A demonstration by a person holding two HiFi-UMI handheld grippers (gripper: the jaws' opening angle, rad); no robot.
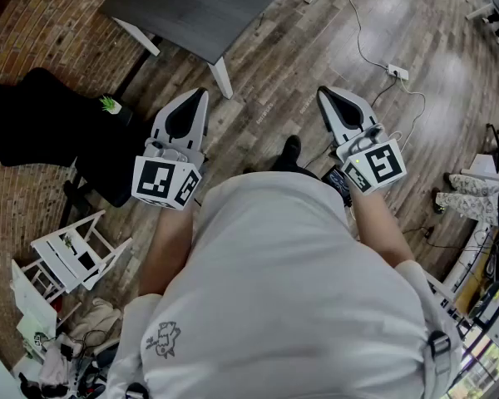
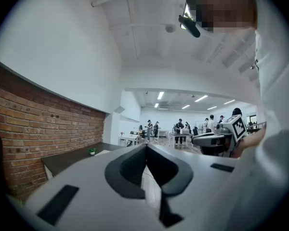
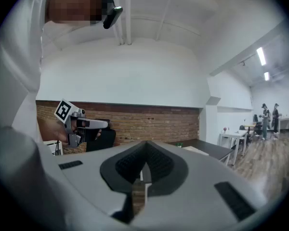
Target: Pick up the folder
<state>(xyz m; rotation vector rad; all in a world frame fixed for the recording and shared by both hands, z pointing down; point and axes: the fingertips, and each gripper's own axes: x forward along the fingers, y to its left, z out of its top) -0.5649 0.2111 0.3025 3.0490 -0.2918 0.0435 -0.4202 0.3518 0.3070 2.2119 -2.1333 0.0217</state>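
Folder (image 3: 196,150): apparently the pale flat item on the dark table (image 3: 209,151); identity uncertain; apart from both grippers.
Left gripper (image 1: 202,93): jaws closed together, nothing held.
Right gripper (image 1: 322,91): jaws closed together, nothing held.
Floor (image 1: 299,48): wood planks.
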